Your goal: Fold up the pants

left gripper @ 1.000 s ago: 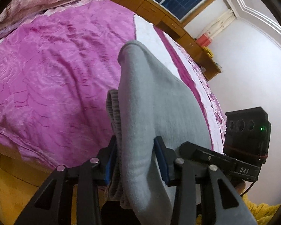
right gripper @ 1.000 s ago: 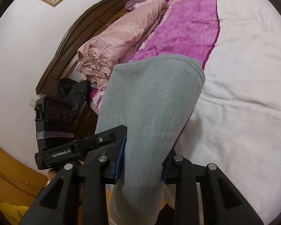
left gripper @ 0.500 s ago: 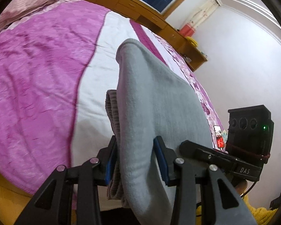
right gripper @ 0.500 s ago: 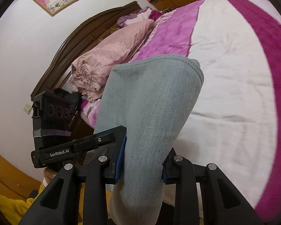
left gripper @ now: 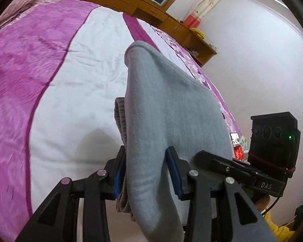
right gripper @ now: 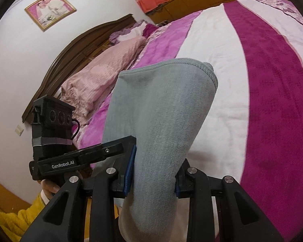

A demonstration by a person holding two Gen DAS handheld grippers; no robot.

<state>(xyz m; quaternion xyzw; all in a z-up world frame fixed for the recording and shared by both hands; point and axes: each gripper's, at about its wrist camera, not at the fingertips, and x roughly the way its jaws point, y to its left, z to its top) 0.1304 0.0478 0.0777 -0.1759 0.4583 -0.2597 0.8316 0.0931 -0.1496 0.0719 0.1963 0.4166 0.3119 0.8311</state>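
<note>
Grey fleece pants [left gripper: 167, 121] hang doubled over between both grippers, held up above the bed. My left gripper [left gripper: 146, 171] is shut on one bunched end, its blue pads pressing the cloth, with a ribbed grey waistband [left gripper: 120, 119] showing at the left side. My right gripper [right gripper: 154, 173] is shut on the other end of the pants [right gripper: 161, 109], whose stitched hem curls over at the top. Each gripper shows in the other's view as a black camera block: the right gripper's body [left gripper: 272, 141] and the left gripper's body [right gripper: 52, 121].
Below lies a bed [left gripper: 74, 80] with a white and purple cover. Pink pillows [right gripper: 103, 76] lean on a dark wooden headboard [right gripper: 74, 50]. A wooden cabinet [left gripper: 151, 10] runs along the far wall. A yellow sleeve [right gripper: 14, 217] and a phone [left gripper: 237, 145] sit near the bed's edge.
Both grippers have carried the pants sideways over the bed, from the purple part and pillows towards the white middle stripe. The grip on the cloth has stayed the same.
</note>
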